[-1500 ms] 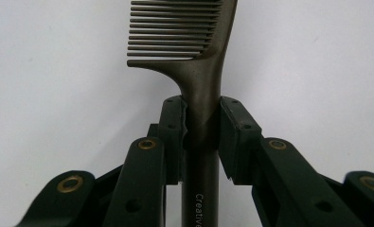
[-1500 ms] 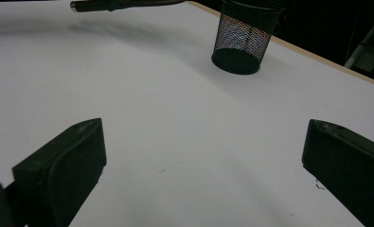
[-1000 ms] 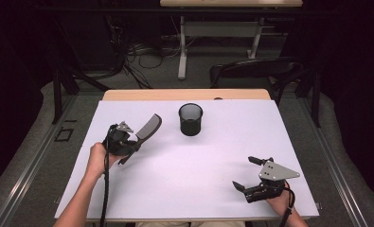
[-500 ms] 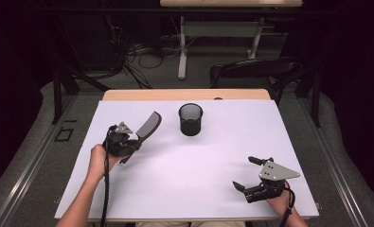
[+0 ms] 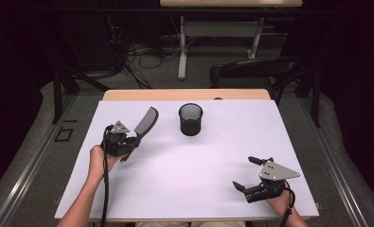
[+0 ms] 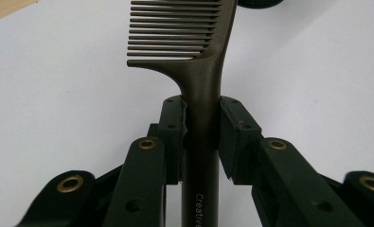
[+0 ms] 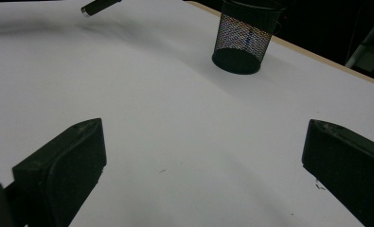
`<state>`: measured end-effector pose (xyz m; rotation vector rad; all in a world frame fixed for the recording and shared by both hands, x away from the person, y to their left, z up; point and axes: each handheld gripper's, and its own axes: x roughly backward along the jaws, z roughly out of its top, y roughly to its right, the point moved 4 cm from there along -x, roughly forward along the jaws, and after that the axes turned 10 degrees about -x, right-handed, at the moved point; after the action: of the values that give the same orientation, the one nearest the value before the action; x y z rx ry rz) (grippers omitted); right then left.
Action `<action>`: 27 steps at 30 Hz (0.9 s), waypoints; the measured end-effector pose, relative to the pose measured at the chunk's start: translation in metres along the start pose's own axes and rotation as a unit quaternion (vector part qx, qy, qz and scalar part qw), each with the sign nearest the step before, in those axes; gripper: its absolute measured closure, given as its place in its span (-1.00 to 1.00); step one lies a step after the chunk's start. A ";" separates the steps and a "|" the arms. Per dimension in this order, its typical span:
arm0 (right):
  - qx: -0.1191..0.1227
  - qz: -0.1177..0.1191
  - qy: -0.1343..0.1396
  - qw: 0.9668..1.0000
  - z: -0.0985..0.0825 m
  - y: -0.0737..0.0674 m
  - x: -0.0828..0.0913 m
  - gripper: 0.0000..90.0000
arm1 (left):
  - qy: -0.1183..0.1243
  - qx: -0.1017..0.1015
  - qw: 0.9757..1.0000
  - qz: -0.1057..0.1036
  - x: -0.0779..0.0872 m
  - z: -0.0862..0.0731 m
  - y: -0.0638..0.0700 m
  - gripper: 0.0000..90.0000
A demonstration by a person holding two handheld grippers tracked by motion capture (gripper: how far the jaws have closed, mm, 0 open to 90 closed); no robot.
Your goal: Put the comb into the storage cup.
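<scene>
At the far left of the high view the floor (image 5: 28,156) is grey carpet, with a small black square outline marked on it beside the table's left edge. The table (image 5: 199,184) is covered by a plain white sheet, and a strip of pale wood shows along its far edge.

On the left part of the sheet, the person's left hand (image 5: 99,161) holds the left gripper (image 5: 128,140), whose jaws are pinched on the handle of a dark comb (image 5: 146,121). In the left gripper view the two pads press on either side of the comb (image 6: 201,85) handle just below the point where the teeth begin (the teeth point to the left in that view, and pale lettering runs along the handle lower down). The comb slants up and away from the gripper toward the far side of the table, with its toothed end raised over the sheet.

Near the middle, toward the far edge, stands a black mesh cup (image 5: 191,119), upright and well apart from the comb. It also shows in the right gripper view (image 7: 246,40), standing on the white sheet.

At the near right corner the right gripper (image 5: 246,174) lies low over the sheet with its jaws spread wide and nothing between them.

Beyond the table the room is dark: cables (image 5: 128,52) lie tangled on the floor, a white desk frame (image 5: 213,33) stands behind, and a black chair (image 5: 255,71) sits at the right.
</scene>
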<state>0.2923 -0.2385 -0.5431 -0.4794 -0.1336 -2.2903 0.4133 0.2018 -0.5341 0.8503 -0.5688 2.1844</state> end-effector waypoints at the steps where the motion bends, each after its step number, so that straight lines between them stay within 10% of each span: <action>1: 0.000 0.000 0.000 1.000 0.000 0.000 0.000 -0.99 | 0.003 0.002 1.000 0.001 0.000 0.000 0.000 0.61; 27: 0.001 0.000 0.000 1.000 0.000 0.000 0.000 -0.99 | 0.078 0.013 0.996 0.041 0.003 0.010 -0.001 0.61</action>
<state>0.2923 -0.2381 -0.5430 -0.4783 -0.1358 -2.2898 0.4161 0.1979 -0.5249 0.6735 -0.5065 2.3132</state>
